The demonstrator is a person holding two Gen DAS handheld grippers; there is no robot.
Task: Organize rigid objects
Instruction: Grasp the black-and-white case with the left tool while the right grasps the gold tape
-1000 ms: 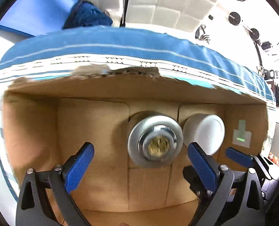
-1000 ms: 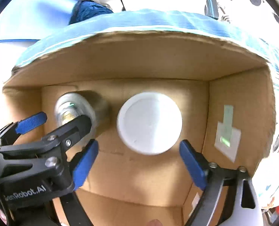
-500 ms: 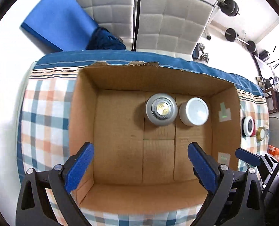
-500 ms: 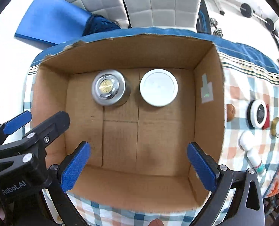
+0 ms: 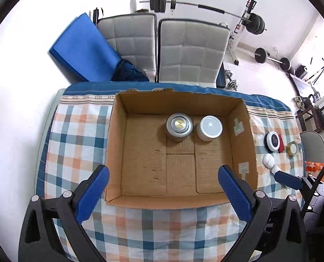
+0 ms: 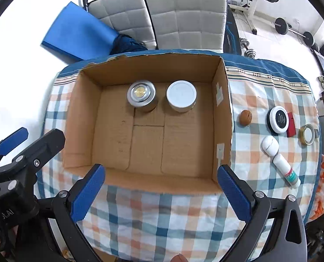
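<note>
Raised and drawn back since a second ago: both grippers, from low inside the cardboard box [image 6: 224,118] to well above its near edge, so that the whole box and the checked cloth of the table [image 6: 153,222] now show.

Left gripper [image 5: 164,193]: jaws wide, holding nothing, blue pads flanking the near wall of the box at 6 o'clock.

Right gripper [image 6: 159,191]: jaws wide, holding nothing, likewise poised over the near wall; left gripper's body visible at 8 o'clock in the right wrist view.

Inside the box, against the far wall toward 12 o'clock: silver tin [image 6: 141,95] with a gold centre under a clear top, upright; just beside it at 3 o'clock, white-lidded jar [image 6: 181,95], upright, close to the tin but whether touching cannot be told.

On the table outside the box, toward 3 o'clock in the right wrist view: walnut [image 6: 245,118] near the box's right wall; white round device with black face [image 6: 279,119], touching or overlapping a red block [image 6: 291,124]; gold-rimmed lid [image 6: 307,134] beyond it; white bottle [image 6: 277,157] lying on its side toward 4 o'clock.

Beyond the table at 12 o'clock: two grey padded chairs [image 6: 183,15], blue mat [image 6: 79,32], barbells [image 5: 197,4].
</note>
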